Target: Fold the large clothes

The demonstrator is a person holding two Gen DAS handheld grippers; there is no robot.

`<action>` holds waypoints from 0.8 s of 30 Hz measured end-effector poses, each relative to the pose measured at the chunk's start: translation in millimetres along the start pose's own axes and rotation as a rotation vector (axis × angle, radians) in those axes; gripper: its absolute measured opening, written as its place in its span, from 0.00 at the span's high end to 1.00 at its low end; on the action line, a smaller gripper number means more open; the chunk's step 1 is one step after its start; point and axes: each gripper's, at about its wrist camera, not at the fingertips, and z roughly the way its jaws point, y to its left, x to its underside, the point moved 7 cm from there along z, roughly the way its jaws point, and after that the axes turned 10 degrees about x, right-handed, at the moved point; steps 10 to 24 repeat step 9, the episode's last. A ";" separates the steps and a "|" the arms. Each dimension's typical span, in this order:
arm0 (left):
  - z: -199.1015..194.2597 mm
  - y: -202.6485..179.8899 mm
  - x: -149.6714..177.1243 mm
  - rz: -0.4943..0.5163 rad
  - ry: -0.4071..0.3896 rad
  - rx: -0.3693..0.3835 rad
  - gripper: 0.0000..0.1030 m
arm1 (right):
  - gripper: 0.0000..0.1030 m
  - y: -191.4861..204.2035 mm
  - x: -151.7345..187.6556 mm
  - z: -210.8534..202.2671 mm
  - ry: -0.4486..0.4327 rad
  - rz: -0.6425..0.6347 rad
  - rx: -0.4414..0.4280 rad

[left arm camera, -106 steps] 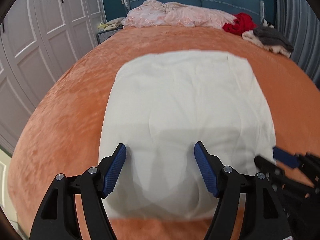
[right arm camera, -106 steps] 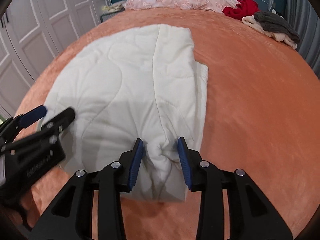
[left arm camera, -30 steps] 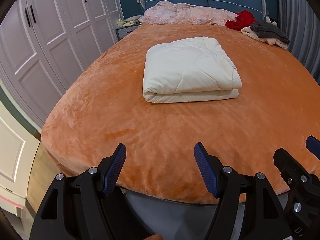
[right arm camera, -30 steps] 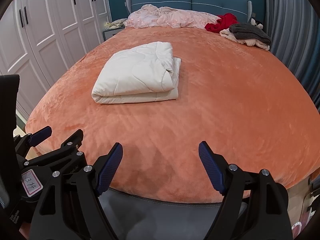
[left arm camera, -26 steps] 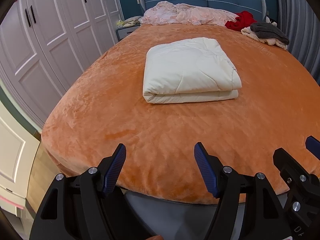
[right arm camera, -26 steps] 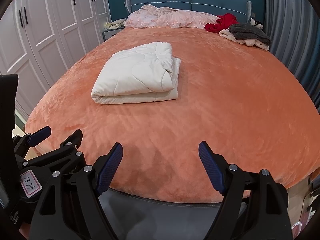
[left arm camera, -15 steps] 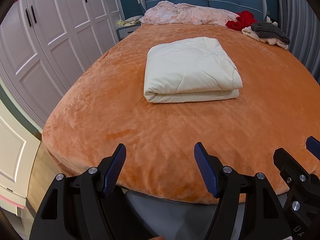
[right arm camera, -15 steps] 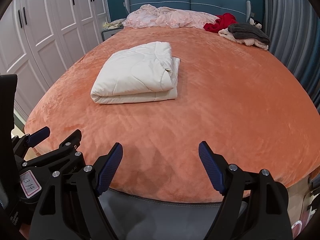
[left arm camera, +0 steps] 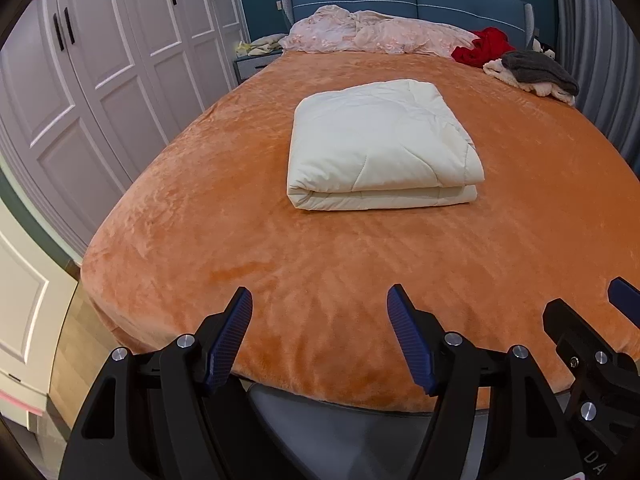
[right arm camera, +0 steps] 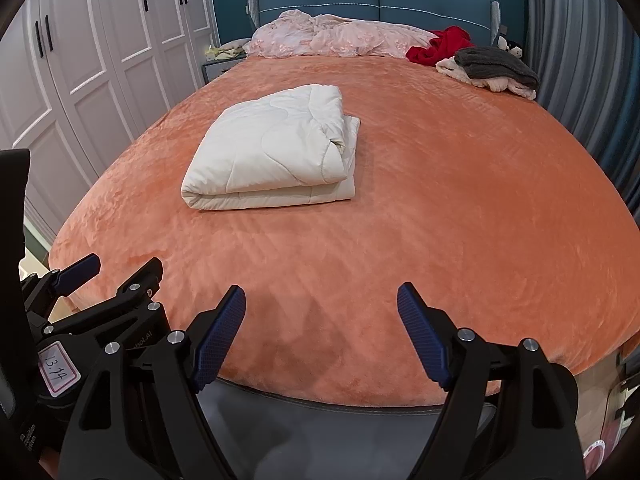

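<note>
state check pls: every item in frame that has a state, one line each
Cream quilted comforter: folded into a flat stack, lying on the bed, untouched.
Orange plush bedspread: spread flat over the bed.
Pink floral bedding: crumpled at the headboard.
Red garment: bunched, unfolded.
Grey knit garment: heaped on a cream one, unfolded.
White wardrobe doors: closed.
Left tongs: open, empty.
Right tongs: open, empty.

A bed (left arm camera: pixel 320 264) under an orange plush cover carries a folded cream quilt (left arm camera: pixel 380 144) near its middle, a crumpled pink coverlet (left arm camera: pixel 372 34) along its head edge, and red clothing (left arm camera: pixel 484 46) and a grey-and-cream heap (left arm camera: pixel 536 72) at its far right corner.
</note>
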 end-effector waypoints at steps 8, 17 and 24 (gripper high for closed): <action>3.1 -0.5 2.5 -0.016 0.014 -0.007 0.36 | 0.22 3.9 -1.5 0.4 -0.012 0.010 0.035; 2.8 -0.7 2.6 -0.015 0.014 -0.008 0.36 | 0.22 3.9 -1.8 0.9 -0.012 0.012 0.036; 2.8 -0.7 2.6 -0.015 0.014 -0.008 0.36 | 0.22 3.9 -1.8 0.9 -0.012 0.012 0.036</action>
